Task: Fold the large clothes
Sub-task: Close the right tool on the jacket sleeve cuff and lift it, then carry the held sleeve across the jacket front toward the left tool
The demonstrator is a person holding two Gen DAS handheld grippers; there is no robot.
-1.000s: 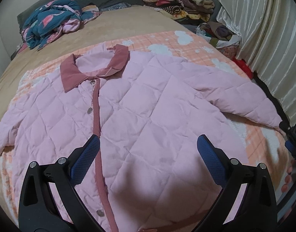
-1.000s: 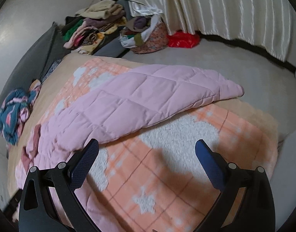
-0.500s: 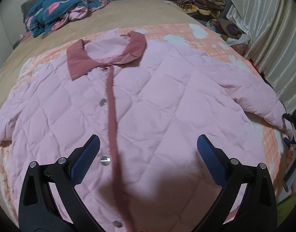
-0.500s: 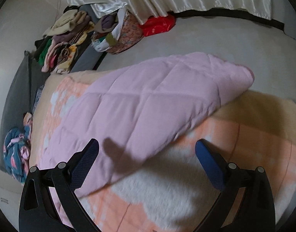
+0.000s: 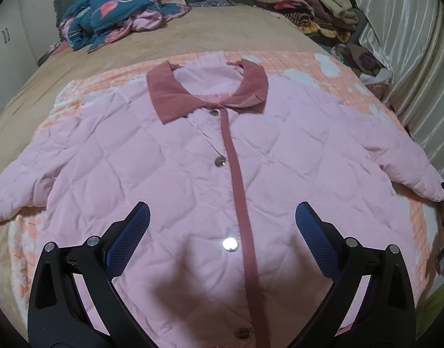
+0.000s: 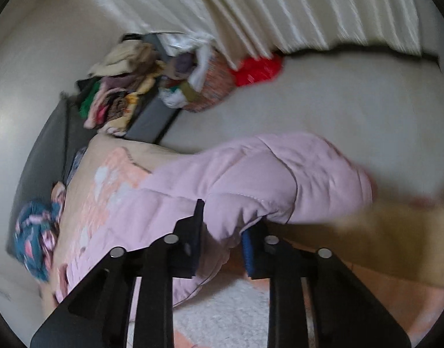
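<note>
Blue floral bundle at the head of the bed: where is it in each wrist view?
Left wrist: the blue floral bundle sits top left, beyond the collar of the pink quilted jacket.
Right wrist: blue floral bundle at the far left edge, left of the jacket sleeve pinched by the right gripper.
Shared landmark: the clothes pile by the curtain.

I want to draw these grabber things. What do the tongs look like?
Both look alike. The left tongs have shiny black plastic arms shaped like open triangles, round silver bolts, and blue finger pads with a tiny crisscross pattern. The right tongs have the same black frame, silver bolts and blue pads. No cables show.
</note>
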